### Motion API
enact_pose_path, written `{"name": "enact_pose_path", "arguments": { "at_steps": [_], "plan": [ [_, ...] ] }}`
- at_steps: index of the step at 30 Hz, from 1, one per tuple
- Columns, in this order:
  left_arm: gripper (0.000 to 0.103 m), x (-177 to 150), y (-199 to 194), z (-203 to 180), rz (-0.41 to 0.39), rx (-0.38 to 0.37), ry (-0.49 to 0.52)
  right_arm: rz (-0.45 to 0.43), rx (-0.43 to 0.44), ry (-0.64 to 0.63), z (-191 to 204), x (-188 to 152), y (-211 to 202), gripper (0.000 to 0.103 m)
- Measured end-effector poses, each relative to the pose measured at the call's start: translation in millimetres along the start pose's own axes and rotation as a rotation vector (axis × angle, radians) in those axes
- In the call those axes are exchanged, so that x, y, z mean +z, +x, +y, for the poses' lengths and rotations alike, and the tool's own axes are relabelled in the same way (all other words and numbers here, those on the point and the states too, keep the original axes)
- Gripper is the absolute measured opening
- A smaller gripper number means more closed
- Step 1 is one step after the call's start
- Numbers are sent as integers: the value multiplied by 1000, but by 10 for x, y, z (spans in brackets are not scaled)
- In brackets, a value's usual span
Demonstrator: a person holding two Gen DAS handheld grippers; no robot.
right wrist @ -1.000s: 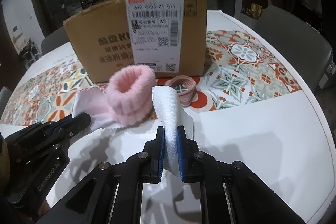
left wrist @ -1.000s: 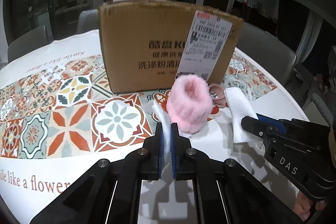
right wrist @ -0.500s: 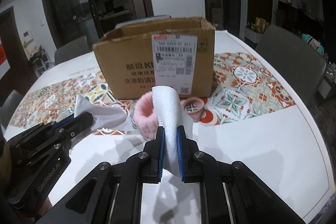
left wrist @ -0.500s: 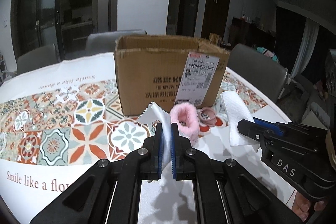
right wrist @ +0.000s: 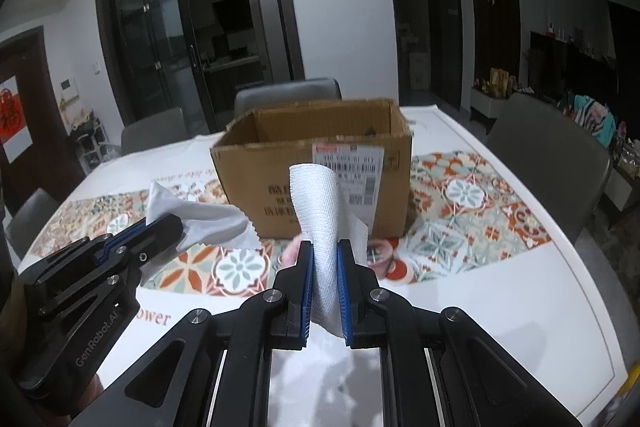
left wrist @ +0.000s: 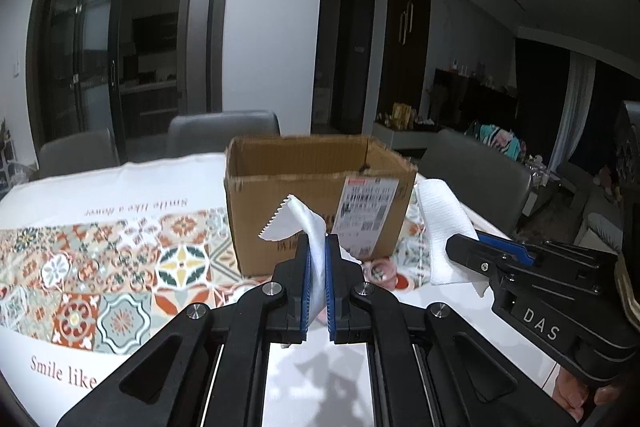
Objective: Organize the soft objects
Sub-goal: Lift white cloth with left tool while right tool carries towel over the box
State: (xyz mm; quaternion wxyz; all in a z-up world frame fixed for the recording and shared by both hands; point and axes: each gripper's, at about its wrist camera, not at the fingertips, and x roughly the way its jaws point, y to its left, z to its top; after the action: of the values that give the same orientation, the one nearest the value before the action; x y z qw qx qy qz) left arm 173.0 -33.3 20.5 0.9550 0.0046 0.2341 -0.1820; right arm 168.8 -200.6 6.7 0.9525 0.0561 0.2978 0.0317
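On the round table (right wrist: 500,307), spread with a tile-patterned cloth (left wrist: 100,267), an open cardboard box (left wrist: 320,203) stood with its flaps up and its mouth clear, which made it the likely bin for the soft things. Both grippers hung above the table in front of it, each raised enough that its load dangled free of the surface rather than dragging. The right gripper (right wrist: 325,291) was clenched on a folded white waffle-weave towel (right wrist: 318,219), which arched up and over the fingertips. The left gripper (left wrist: 317,287) was pinched tight on a thin white cloth with a zigzag edge (left wrist: 296,223), gripped near one side so the rest flopped outward. A fluffy pink band (right wrist: 290,253) and a pink roll (left wrist: 380,269) lay at the foot of the box, not yet collected.
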Motion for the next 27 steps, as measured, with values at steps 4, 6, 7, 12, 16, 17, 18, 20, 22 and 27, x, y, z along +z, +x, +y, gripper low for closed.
{"name": "enact_pose_path", "arguments": {
  "at_steps": [4,6,7,12,16,17,18,20,22,27],
  "plan": [
    [8,118,-49,-6,-42,0,10,-40,4,-2,7,99,-67,13],
    [8,172,-69,-8,-60,2,13,-62,8,-4,11,157,-89,13],
    [8,209,-80,-2,-73,2,14,-69,9,-4,21,180,-99,13],
    [8,376,-119,13,-122,12,22,-117,20,-5,31,338,-133,13],
    [8,486,-124,31,-153,16,27,-146,31,-10,46,436,-147,13],
    [8,512,-121,33,-159,16,29,-151,33,-12,50,458,-145,13],
    [8,533,-116,40,-165,19,32,-155,34,-14,52,474,-142,13],
    [8,567,-107,47,-178,21,37,-167,36,-19,58,525,-126,13],
    [8,611,-90,51,-187,24,41,-176,39,-20,66,562,-110,13],
    [8,695,-28,82,-206,28,42,-190,41,-25,62,641,-59,13]
  ]
}}
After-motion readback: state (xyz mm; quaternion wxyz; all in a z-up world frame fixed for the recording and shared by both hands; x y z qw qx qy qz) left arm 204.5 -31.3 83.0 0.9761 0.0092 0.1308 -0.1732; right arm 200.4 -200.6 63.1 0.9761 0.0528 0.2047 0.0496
